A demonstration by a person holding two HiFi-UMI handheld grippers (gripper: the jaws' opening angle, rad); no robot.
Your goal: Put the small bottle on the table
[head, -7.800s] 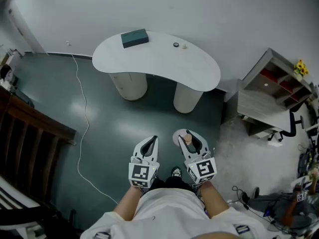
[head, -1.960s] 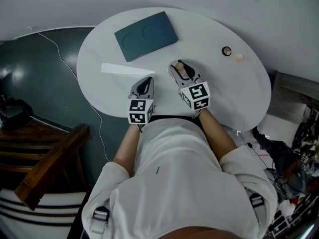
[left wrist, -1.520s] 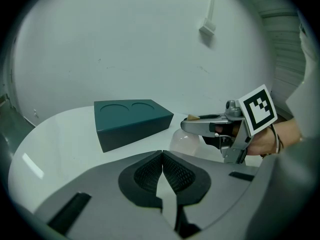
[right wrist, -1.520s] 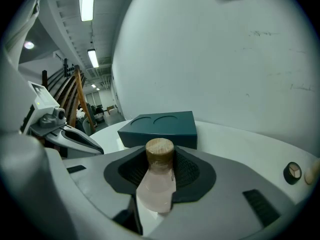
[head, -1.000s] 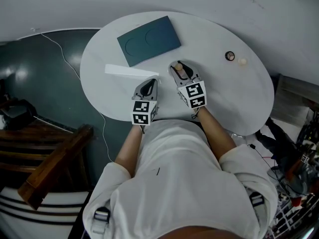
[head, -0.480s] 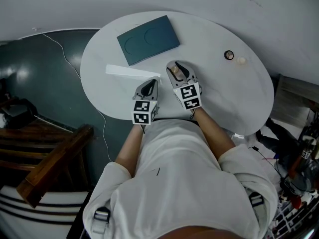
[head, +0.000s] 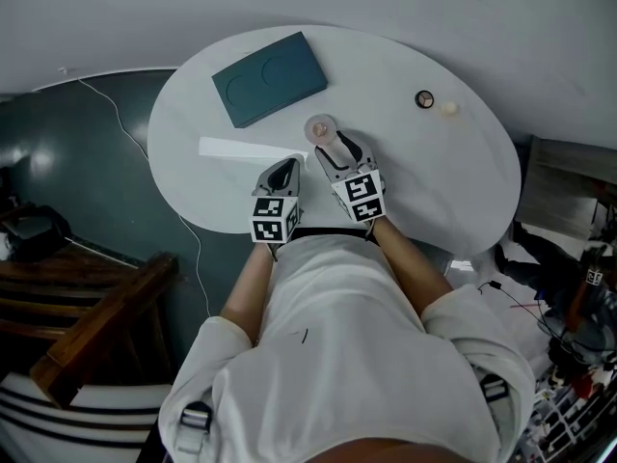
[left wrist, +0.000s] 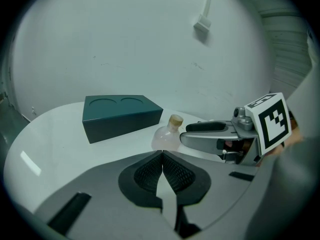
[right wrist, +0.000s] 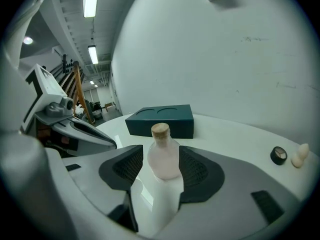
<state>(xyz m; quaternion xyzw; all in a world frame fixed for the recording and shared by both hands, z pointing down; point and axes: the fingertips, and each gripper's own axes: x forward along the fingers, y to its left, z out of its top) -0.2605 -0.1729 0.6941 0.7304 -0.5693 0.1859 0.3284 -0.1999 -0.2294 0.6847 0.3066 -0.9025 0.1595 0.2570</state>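
The small clear bottle [head: 321, 128] with a cork stopper stands upright on the white oval table [head: 434, 181]. My right gripper [head: 335, 149] is just behind it and its jaws are opening. In the right gripper view the bottle [right wrist: 162, 159] stands between the fingertips, and the ribbed pads [right wrist: 127, 169] show a narrow gap on each side. My left gripper [head: 288, 169] rests near the table's front edge, its pads [left wrist: 150, 171] pressed together with nothing between them. The left gripper view shows the bottle [left wrist: 167, 136] in front of the right gripper's finger.
A dark teal box [head: 269, 77] with two round recesses lies behind the bottle. A white strip [head: 246, 149] lies to the left. A small black ring [head: 424, 98] and a pale bit [head: 448, 107] sit at the far right. A wall is close behind.
The right gripper's jaws have spread and it has drawn back a little, leaving the bottle standing on the table ahead of its tips. The left gripper has stayed put.
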